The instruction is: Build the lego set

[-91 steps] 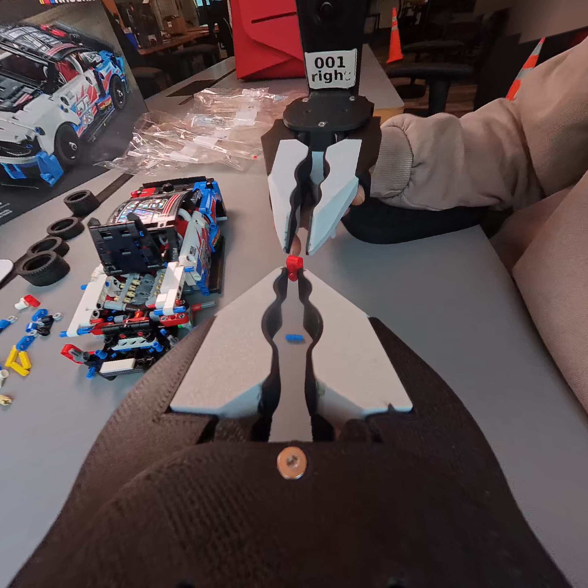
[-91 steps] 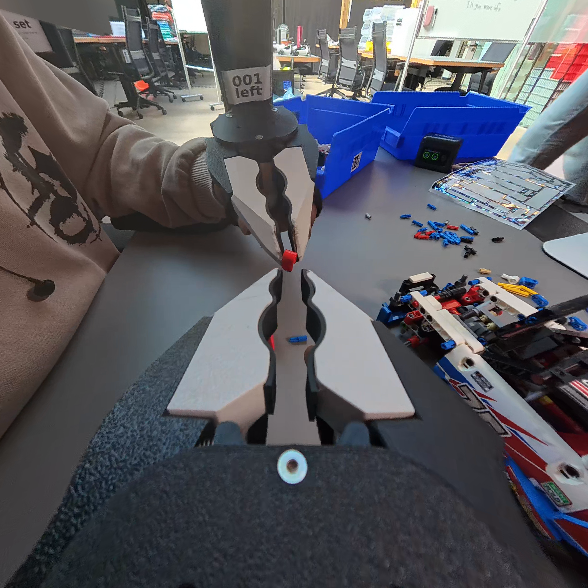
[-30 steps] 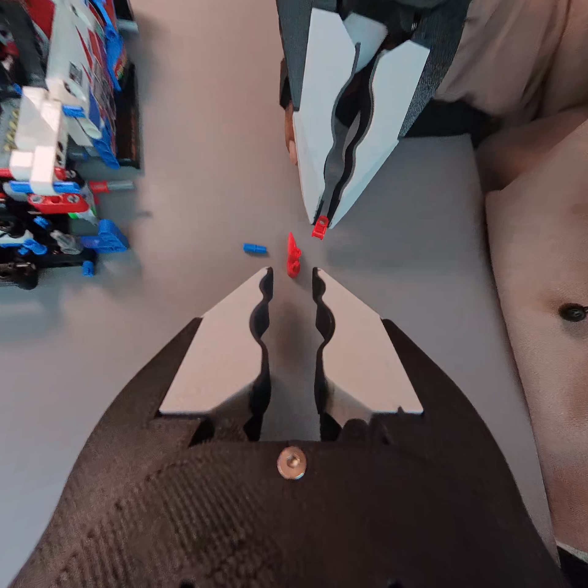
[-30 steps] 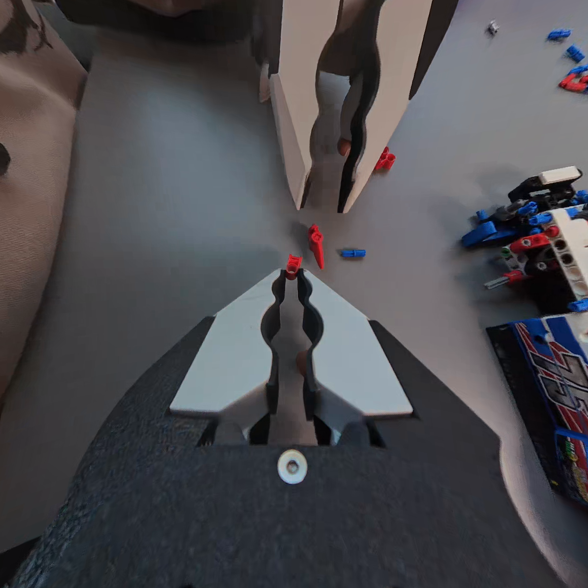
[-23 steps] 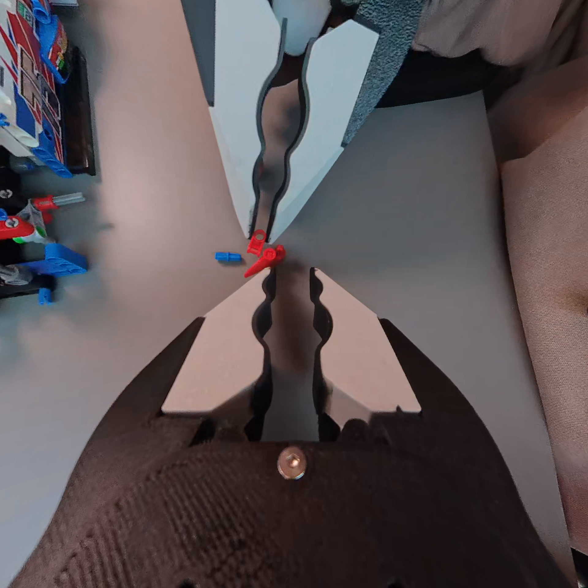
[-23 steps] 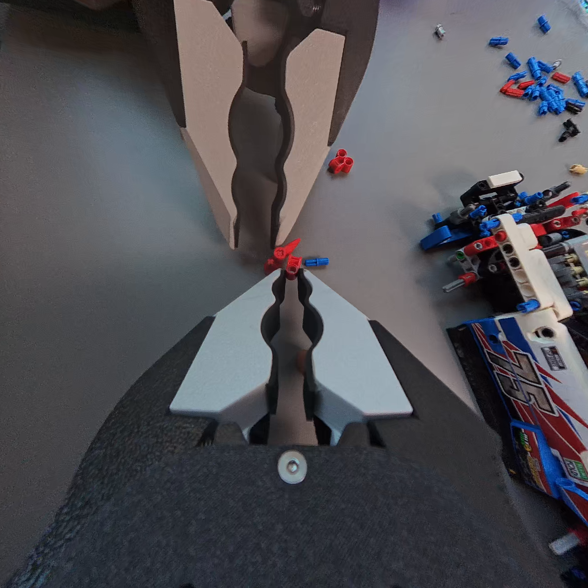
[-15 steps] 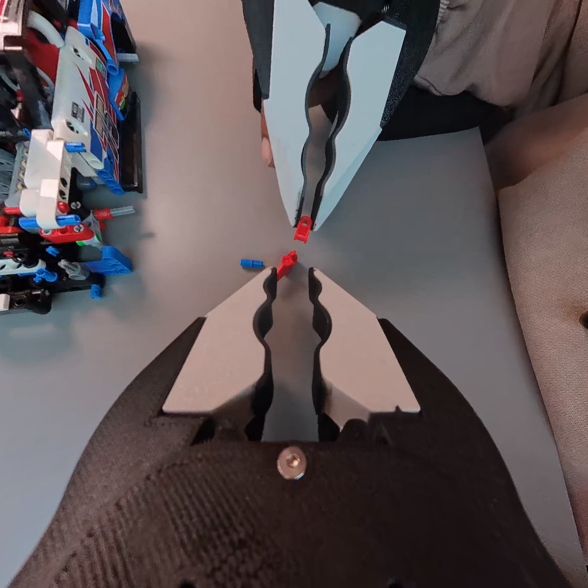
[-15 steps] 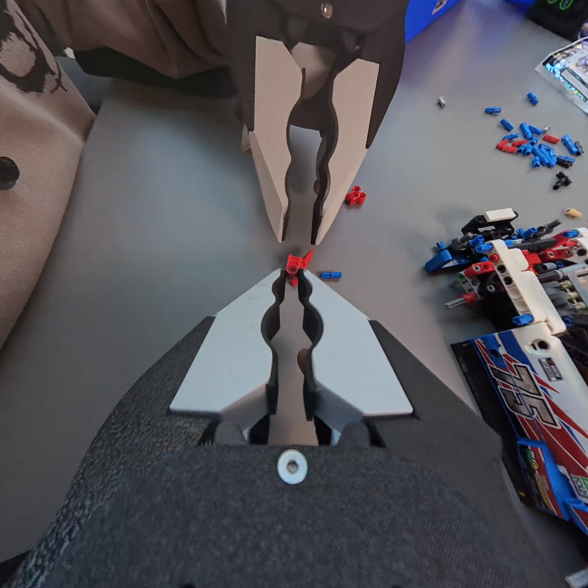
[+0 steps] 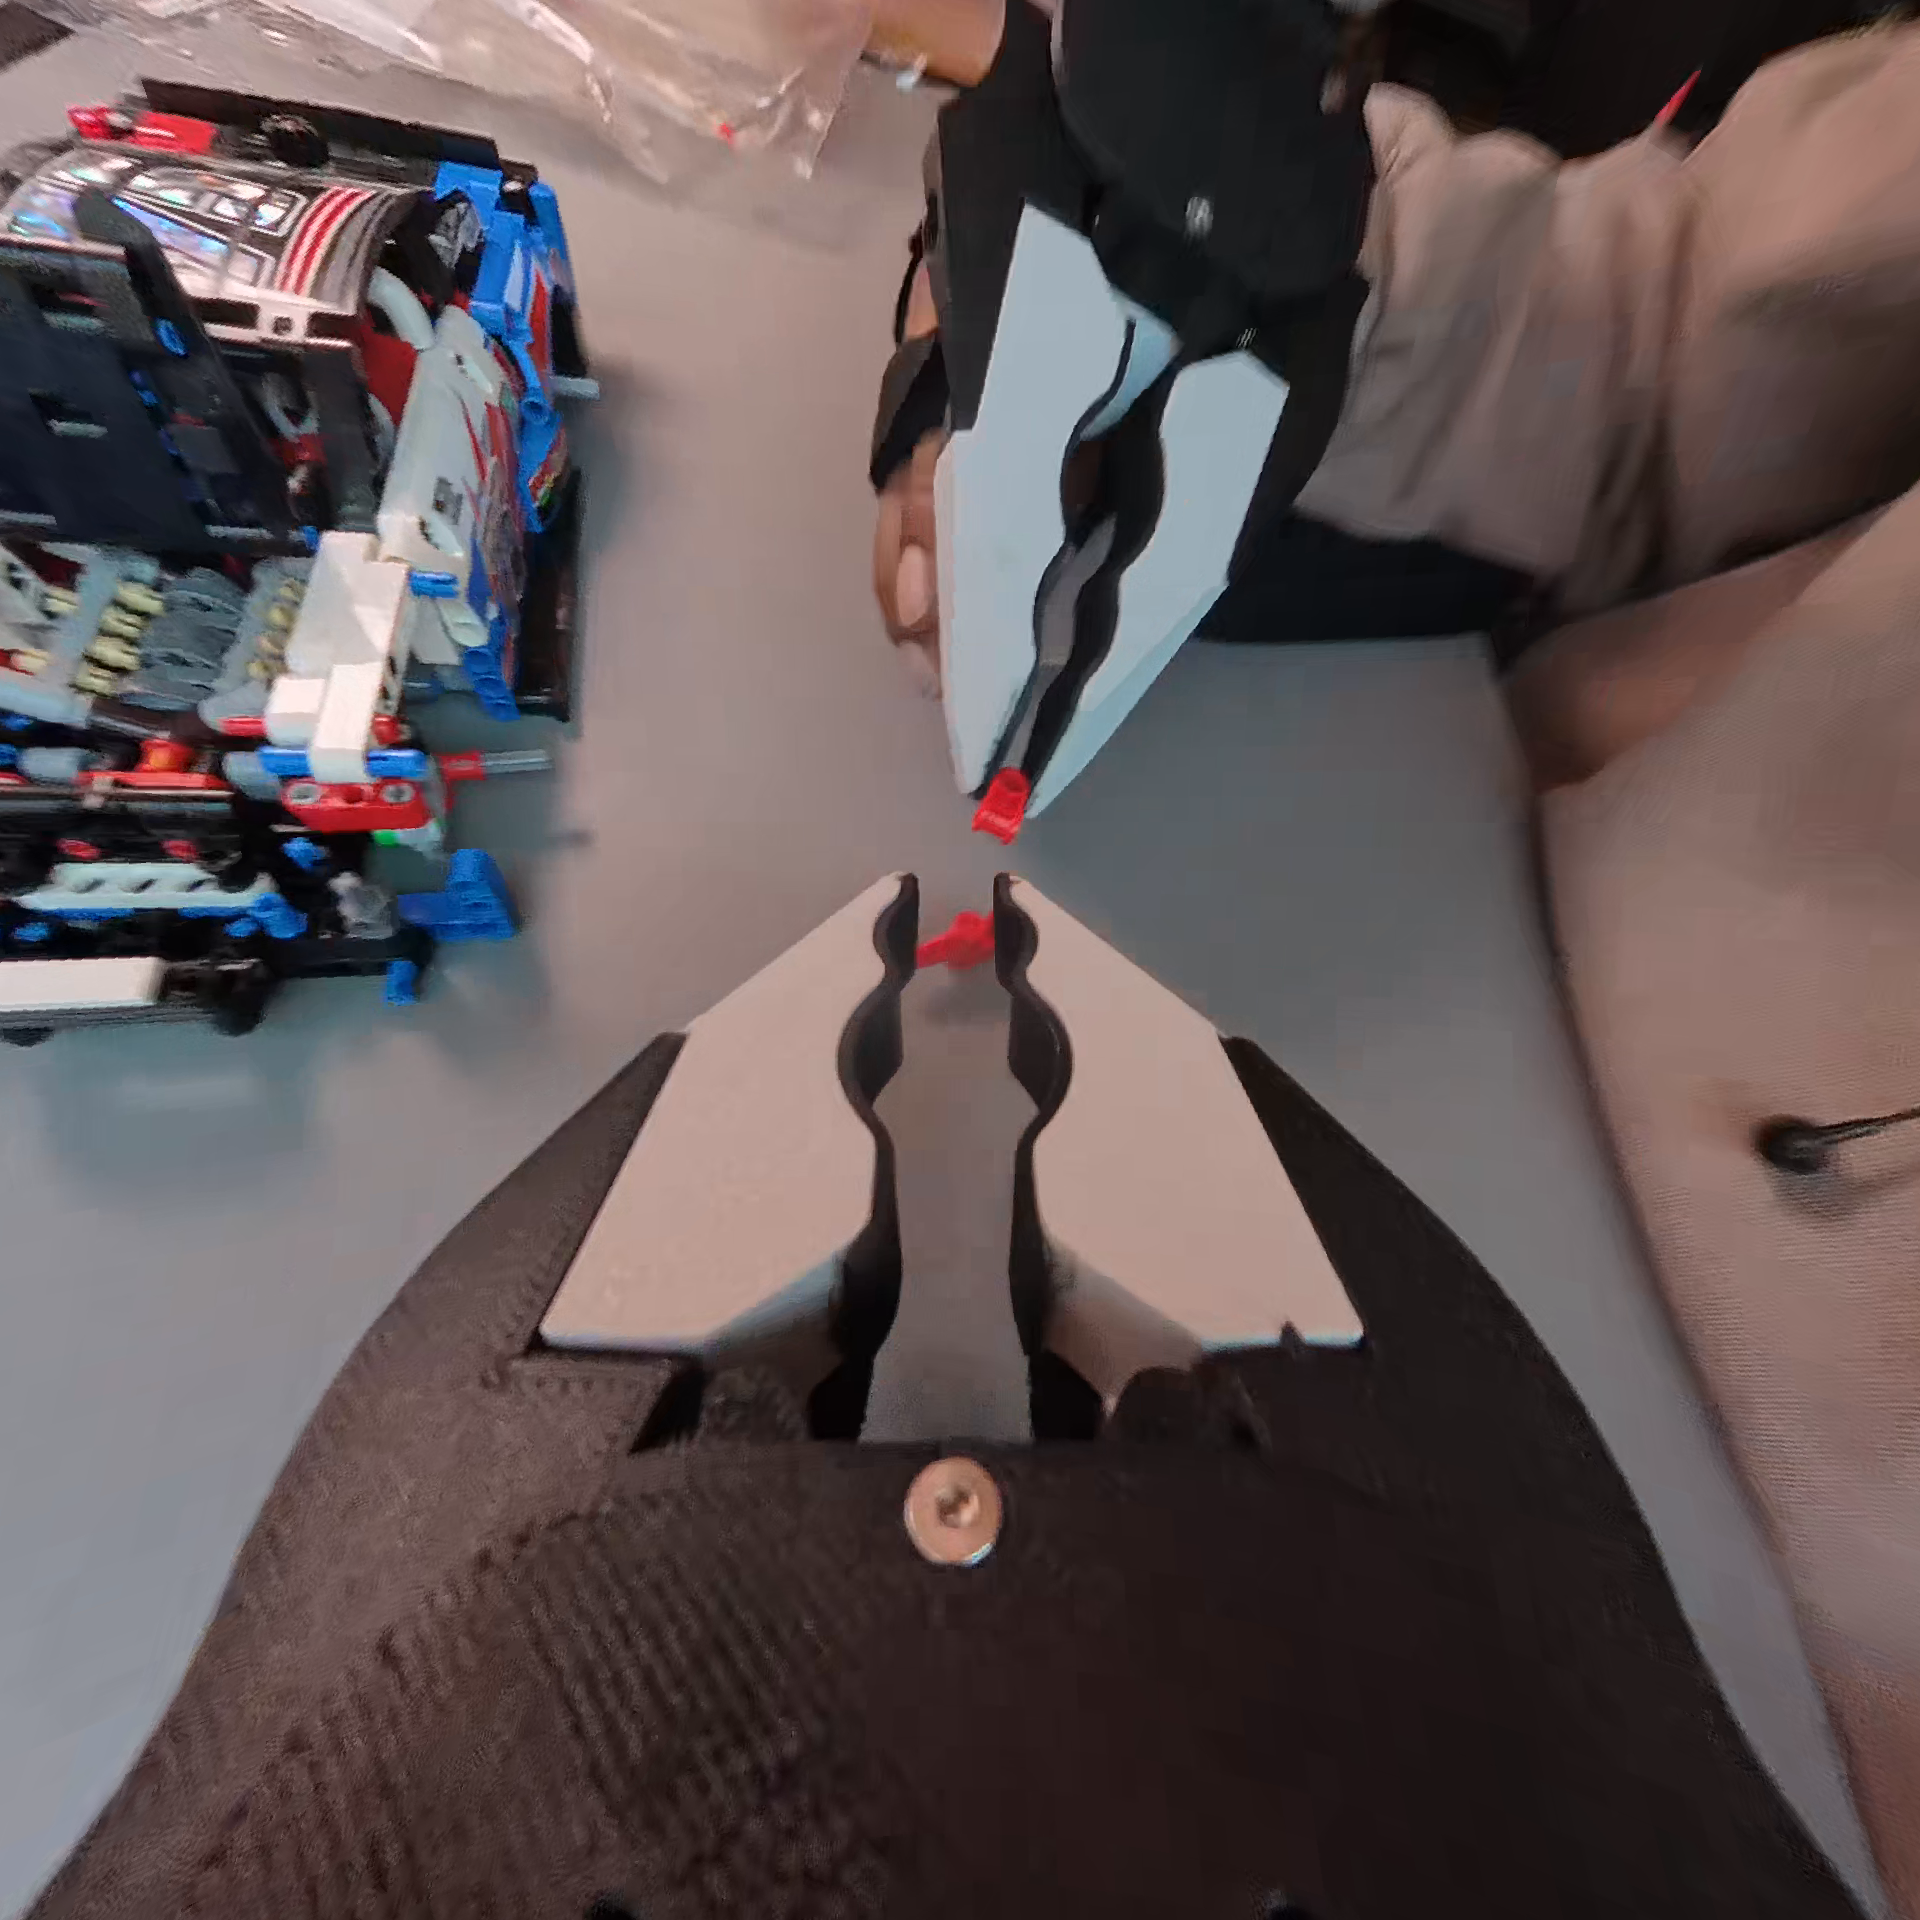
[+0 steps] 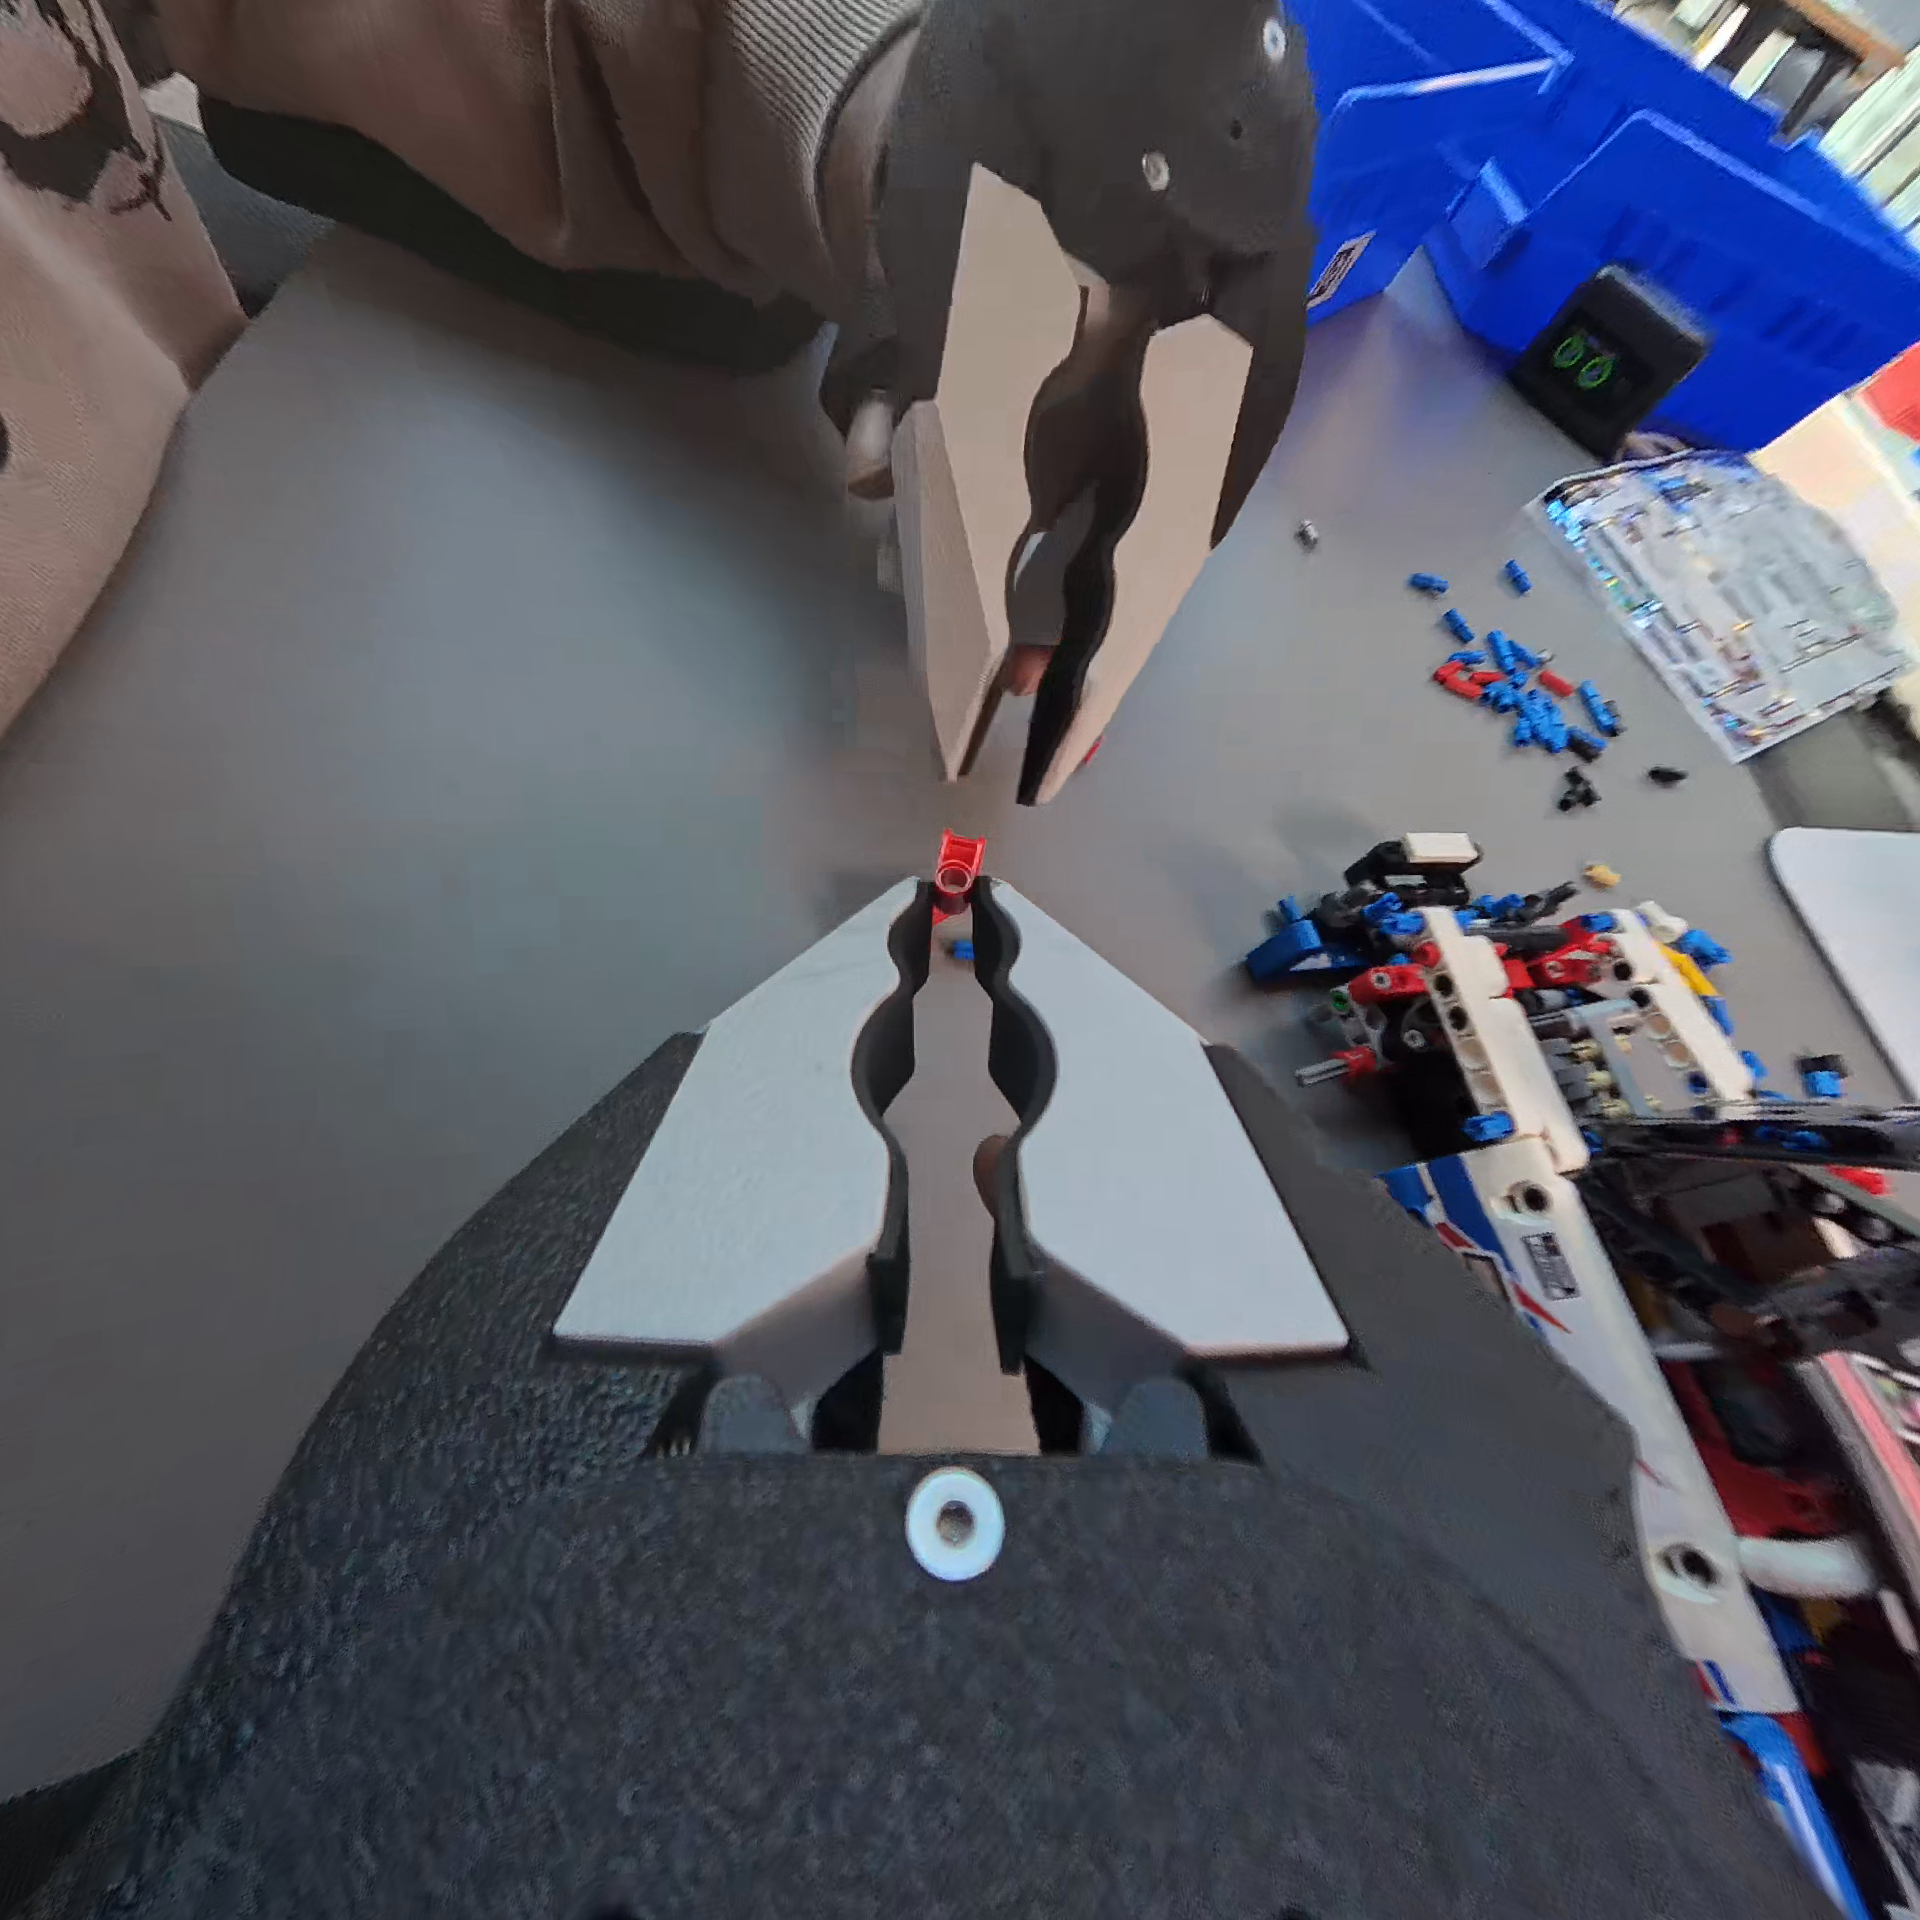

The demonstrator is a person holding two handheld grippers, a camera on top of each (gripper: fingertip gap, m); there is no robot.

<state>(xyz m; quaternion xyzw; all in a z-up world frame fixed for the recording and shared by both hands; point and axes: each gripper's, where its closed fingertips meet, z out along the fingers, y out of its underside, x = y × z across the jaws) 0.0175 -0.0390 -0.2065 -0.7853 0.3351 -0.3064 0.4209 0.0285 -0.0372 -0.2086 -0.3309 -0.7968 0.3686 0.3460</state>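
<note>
Two tongs met tip to tip over the grey table (image 9: 727, 520). The right gripper (image 10: 954, 885) pinched a small red connector (image 10: 956, 860); the left gripper (image 9: 956, 883) stood released, a red pin (image 9: 951, 943) lying between its fingers. The half-built car (image 9: 260, 499) sat at nine o'clock.

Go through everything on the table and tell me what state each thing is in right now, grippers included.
Left hand-held gripper: open, tips apart.
Right hand-held gripper: shut on the red connector.
Red pointed piece: in the gap between the left tips, not visibly clamped.
Blue pin: loose on the table.
Lego car: partly built, inner frame exposed.
</note>
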